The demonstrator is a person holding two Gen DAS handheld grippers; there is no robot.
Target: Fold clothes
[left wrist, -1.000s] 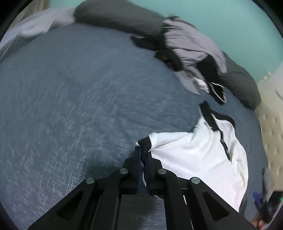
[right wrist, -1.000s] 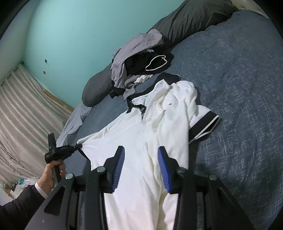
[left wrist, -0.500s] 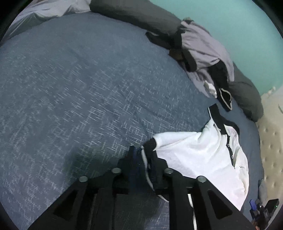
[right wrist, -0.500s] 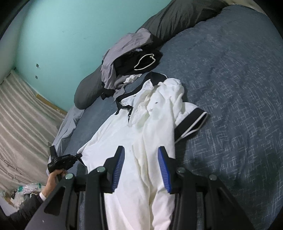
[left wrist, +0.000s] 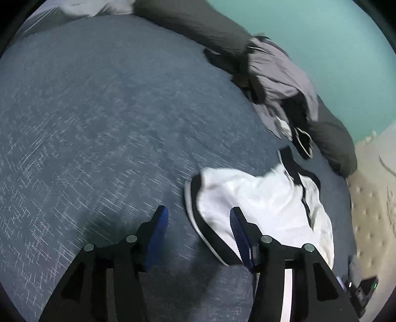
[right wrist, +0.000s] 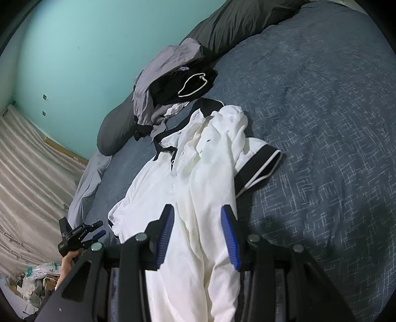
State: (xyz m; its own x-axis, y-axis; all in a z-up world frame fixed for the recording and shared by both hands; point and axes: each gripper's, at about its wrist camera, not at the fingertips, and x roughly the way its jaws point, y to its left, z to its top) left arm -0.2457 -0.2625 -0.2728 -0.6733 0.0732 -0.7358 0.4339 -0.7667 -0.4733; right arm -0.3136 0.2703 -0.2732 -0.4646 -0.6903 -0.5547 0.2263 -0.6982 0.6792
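Note:
A white polo shirt (right wrist: 198,173) with black collar and black sleeve cuffs lies face up on the blue-grey bed cover (right wrist: 321,123). My right gripper (right wrist: 197,208) hangs open over the shirt's lower body, holding nothing. In the left wrist view the same shirt (left wrist: 259,193) lies to the right, and its near sleeve cuff (left wrist: 198,223) rests on the bed between the fingers of my open left gripper (left wrist: 198,211). The left gripper (right wrist: 81,232) also shows in the right wrist view, held by a hand (right wrist: 68,260) beside the shirt's other sleeve.
A pile of grey and black clothes (right wrist: 170,64) sits beyond the collar, against long dark grey pillows (right wrist: 247,17). A teal wall stands behind. Wide bare bed cover (left wrist: 99,111) spreads to the left. Bags and clutter (right wrist: 37,275) lie on the floor.
My left gripper was shut on the sleeve cuff; it has opened and the cuff now lies on the bed. The right gripper stays open over the shirt, a little nearer.

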